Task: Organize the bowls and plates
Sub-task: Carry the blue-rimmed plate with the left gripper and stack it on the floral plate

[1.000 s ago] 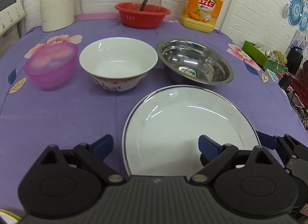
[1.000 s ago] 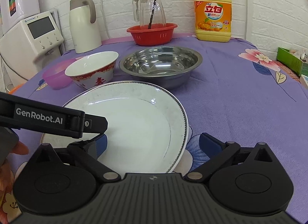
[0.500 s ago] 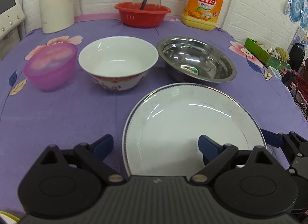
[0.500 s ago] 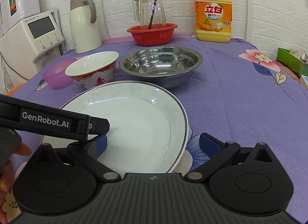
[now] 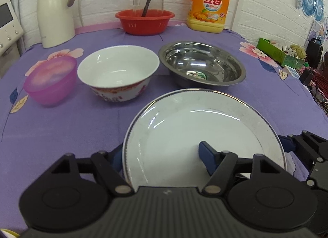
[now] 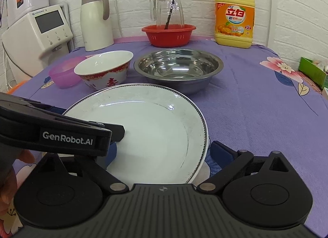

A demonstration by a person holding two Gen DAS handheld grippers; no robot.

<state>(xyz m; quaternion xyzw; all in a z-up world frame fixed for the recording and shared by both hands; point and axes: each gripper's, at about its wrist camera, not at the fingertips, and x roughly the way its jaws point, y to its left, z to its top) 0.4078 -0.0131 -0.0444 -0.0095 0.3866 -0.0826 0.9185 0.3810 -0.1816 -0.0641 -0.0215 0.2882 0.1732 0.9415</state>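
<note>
the left tool (image 5: pixel 162 156) straddles the near left rim of the white plate (image 5: pixel 196 127); its jaws have just been closing, one finger outside the rim and one over the plate's well, and whether the pads press yet cannot be told. the right tool (image 6: pixel 164 152) is spread across the plate's right rim without pinching it. the plate sits on the purple flowered worktop (image 5: pixel 61 127), nearest of the dishes, in front of the white bowl (image 5: pixel 117 72), the steel bowl (image 5: pixel 202 64) and the pink bowl (image 5: pixel 50 79).

only the right wrist view shows "genrobot.ai" printed on the left tool's arm, a red character on the white bowl's side, and the white appliance (image 6: pixel 39 33) with a screen. the yellow detergent bottle (image 6: pixel 234 14) carries chinese characters. only the left wrist view shows a green sticker inside the steel bowl and the green box (image 5: pixel 278 52).
</note>
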